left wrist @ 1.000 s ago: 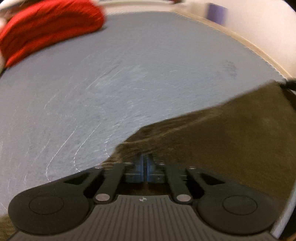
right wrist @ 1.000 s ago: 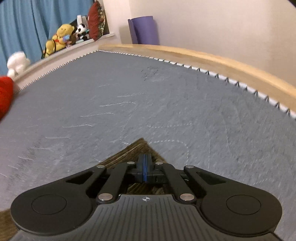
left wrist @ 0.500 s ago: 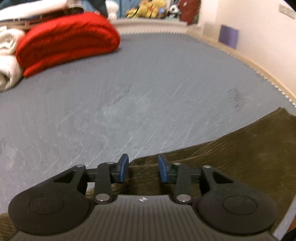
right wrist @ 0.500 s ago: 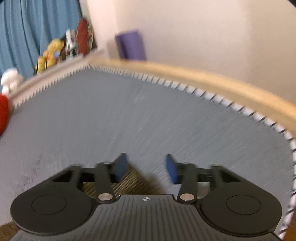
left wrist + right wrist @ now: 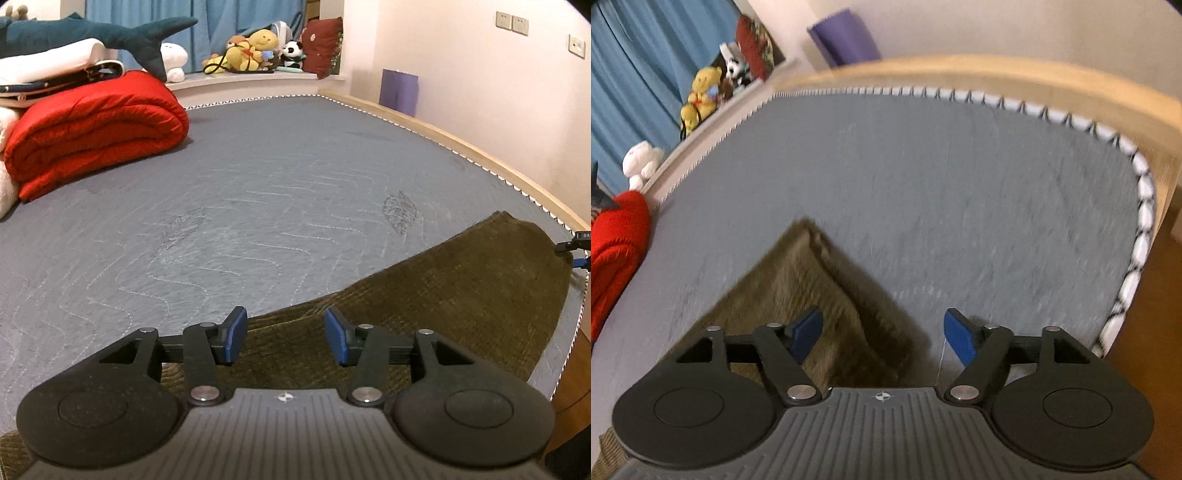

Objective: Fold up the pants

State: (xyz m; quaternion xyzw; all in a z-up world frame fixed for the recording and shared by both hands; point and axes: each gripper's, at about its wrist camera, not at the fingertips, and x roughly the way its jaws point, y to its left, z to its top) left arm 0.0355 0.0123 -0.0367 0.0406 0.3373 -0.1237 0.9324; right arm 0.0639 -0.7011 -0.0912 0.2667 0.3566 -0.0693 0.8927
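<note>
The olive-brown corduroy pants [image 5: 461, 291] lie flat on the grey mattress [image 5: 258, 206], near its right edge. My left gripper [image 5: 284, 334] is open and empty, just above the pants' near edge. In the right wrist view a corner of the pants [image 5: 812, 280] points away from me. My right gripper [image 5: 882, 338] is open and empty, raised above that corner. The right gripper's tip also shows in the left wrist view [image 5: 576, 245], beside the pants' far corner.
A folded red quilt [image 5: 96, 125] with white bedding lies at the back left of the mattress. Plush toys [image 5: 255, 50] sit on the sill by blue curtains. A wooden bed frame [image 5: 997, 74] borders the mattress. A purple roll [image 5: 399, 90] leans on the wall.
Both grippers were shut on the pants' edge a second ago. Both have opened, let go and lifted back. The pants now lie flat on the mattress.
</note>
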